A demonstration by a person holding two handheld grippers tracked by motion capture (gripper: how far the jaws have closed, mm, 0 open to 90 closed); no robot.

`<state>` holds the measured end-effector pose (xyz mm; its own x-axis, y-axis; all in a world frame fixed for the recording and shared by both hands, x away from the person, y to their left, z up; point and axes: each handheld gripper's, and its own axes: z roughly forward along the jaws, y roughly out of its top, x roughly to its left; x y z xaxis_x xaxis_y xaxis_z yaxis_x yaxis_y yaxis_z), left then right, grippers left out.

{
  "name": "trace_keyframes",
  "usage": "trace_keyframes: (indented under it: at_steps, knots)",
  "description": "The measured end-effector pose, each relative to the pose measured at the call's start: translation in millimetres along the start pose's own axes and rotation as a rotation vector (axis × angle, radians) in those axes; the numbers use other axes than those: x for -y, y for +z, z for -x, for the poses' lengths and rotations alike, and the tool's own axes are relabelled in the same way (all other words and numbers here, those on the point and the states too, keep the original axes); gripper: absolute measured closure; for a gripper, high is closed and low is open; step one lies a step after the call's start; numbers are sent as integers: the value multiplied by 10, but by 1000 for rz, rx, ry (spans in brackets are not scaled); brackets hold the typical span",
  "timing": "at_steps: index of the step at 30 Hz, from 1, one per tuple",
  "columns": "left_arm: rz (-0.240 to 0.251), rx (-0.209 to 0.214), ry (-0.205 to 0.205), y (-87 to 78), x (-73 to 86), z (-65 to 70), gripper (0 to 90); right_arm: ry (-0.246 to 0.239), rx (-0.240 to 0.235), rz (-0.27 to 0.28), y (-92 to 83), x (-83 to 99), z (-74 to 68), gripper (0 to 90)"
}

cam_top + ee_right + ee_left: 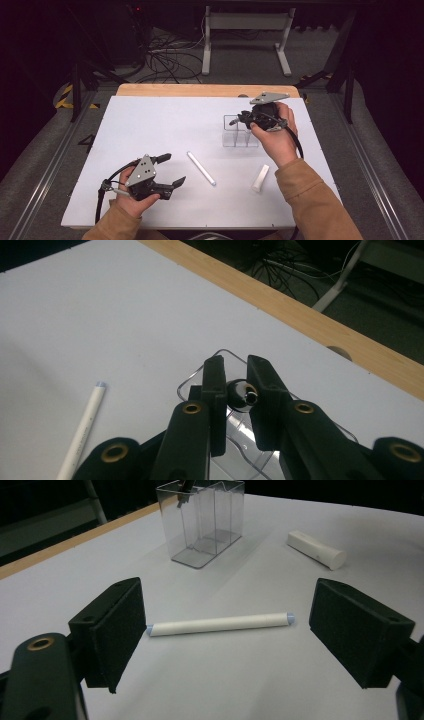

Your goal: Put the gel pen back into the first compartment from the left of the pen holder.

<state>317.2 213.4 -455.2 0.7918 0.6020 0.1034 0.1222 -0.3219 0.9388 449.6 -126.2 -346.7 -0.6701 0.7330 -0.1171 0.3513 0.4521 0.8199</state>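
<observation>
My right gripper (233, 121) hovers over a clear compartmented box (240, 138) at the board's back right. Seen in the right gripper view, this gripper (236, 363) is shut on a small dark cylinder (240, 394) with a shiny end, held end-on above the box's rim (192, 378). My left gripper (173, 170) rests open near the front left. A thin white tube (220, 624) lies on the board between and just beyond its wide-apart jaws, untouched. That tube (201, 168) lies mid-board, and its end (82, 432) also shows in the right gripper view.
A short, thicker white cylinder (260, 178) lies front right, and appears beyond the box (205, 525) as the same cylinder (316, 549). The white board (150, 125) covers a wooden table (200, 90). Cables and a desk frame (247, 22) stand behind.
</observation>
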Motion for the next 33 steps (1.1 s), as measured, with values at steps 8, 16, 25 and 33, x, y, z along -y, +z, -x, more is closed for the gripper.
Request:
trace_keyframes:
  at_steps: [8, 16, 25, 33]
  knots:
    - [2, -2, -2, -10, 1, -3, 156, -5, -5, -43, 178, 7, -19, 794]
    - [4, -13, 0, -42, 13, -28, 155, -6, 3, -32, 292, 30, -35, 609]
    - [10, -33, -6, -113, 28, -68, 151, -19, 22, 76, 83, 73, -85, 352]
    - [13, -48, -16, -169, 42, -83, 151, -28, 1, 137, -141, 69, -219, 345]
